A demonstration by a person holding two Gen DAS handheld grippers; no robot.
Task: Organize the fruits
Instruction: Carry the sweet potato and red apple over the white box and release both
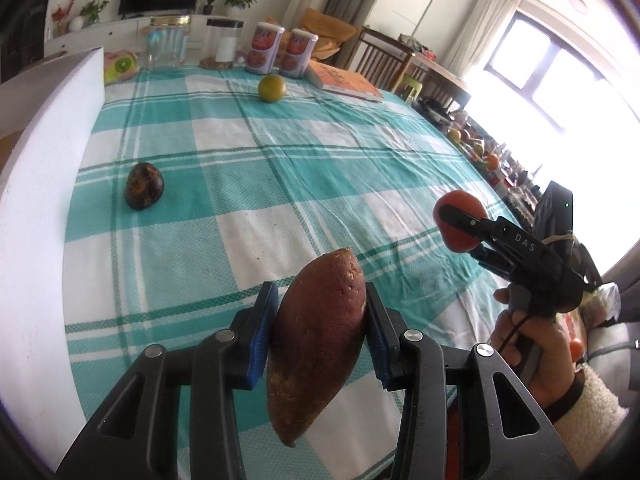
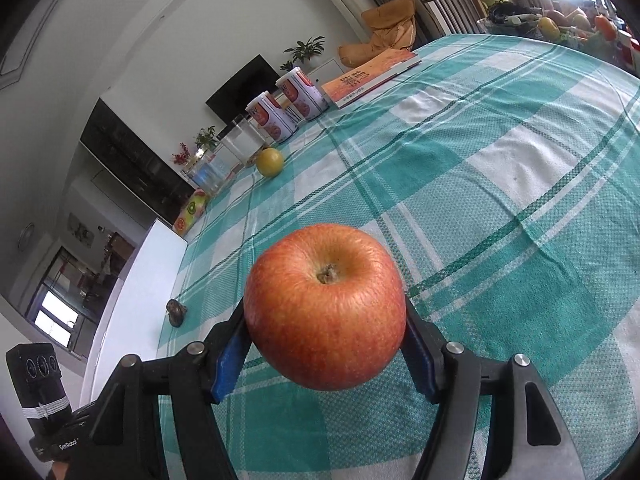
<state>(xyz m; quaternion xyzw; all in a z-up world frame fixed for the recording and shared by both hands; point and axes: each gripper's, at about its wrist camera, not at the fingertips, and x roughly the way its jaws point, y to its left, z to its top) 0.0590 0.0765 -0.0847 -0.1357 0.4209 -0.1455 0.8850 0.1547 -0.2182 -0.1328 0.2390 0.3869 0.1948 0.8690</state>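
Two loads held above the checked tabletop (image 1: 280, 152).
Your left gripper (image 1: 318, 324) pinches the sweet potato (image 1: 316, 344) mid-body; it may pivot. Your right gripper (image 2: 324, 344) clamps the apple (image 2: 324, 308) near the right edge; smooth skin may slip.

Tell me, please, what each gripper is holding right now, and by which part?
The left gripper clamps the sweet potato across its middle, ends free. The right gripper clamps the apple by its opposite sides, stem dimple facing the camera.
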